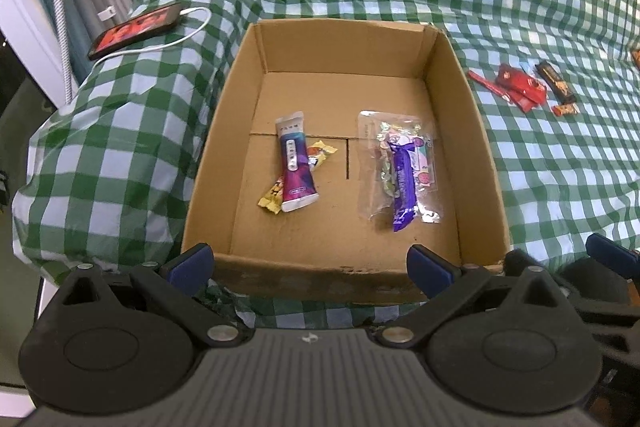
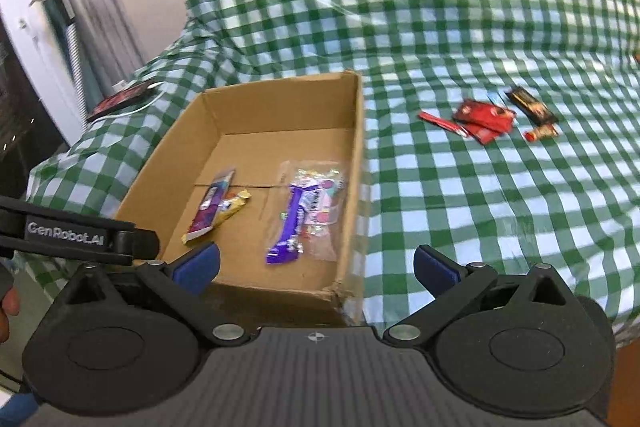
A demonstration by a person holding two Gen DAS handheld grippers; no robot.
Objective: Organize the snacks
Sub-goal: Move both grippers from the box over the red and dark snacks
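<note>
**Four snacks boxed, more outside**

Both my claws — left claw (image 1: 310,269), right claw (image 2: 316,269) — are spread, holding nothing. The cardboard box (image 1: 476,147) holds four: purple-white sachet (image 1: 295,163), yellow candy (image 1: 322,151), clear packet (image 1: 416,151), purple bar (image 1: 403,187). Red wrappers (image 2: 480,119) lie on the checked cloth (image 2: 480,207) — count unclear.

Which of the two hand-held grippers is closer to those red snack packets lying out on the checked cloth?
Right. The right hand-held gripper sits by the box's right wall, beside the red packets; the left hand-held gripper faces the box's middle.

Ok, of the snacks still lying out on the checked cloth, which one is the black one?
The long black bar, at the far right of the group beside the red packets. The other loose wrappers there are red or orange; this one alone is dark with gold print.
</note>
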